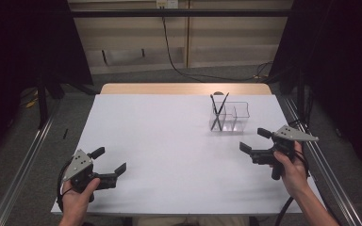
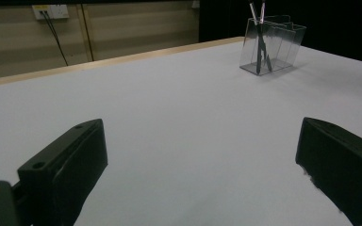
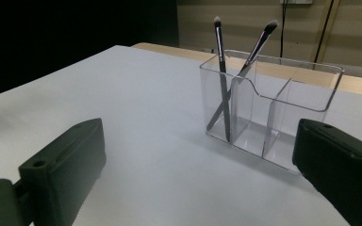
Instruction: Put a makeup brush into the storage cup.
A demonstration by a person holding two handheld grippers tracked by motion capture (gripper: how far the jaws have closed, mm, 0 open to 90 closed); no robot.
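A clear plastic organizer (image 1: 231, 117) with several compartments stands at the far right of the white table (image 1: 169, 150). Two dark makeup brushes (image 1: 218, 112) lean crossed in its left compartment. In the right gripper view the organizer (image 3: 283, 108) is close ahead and the brushes (image 3: 224, 80) point tips up. From the left gripper view the organizer (image 2: 272, 44) sits far off. My left gripper (image 1: 108, 161) is open at the near left, empty. My right gripper (image 1: 254, 140) is open just in front of the organizer, holding nothing.
A wooden strip (image 1: 184, 88) runs along the table's far edge. Metal rails (image 1: 19, 169) flank both sides of the table. A black cable (image 1: 179, 66) hangs down the back wall to the floor.
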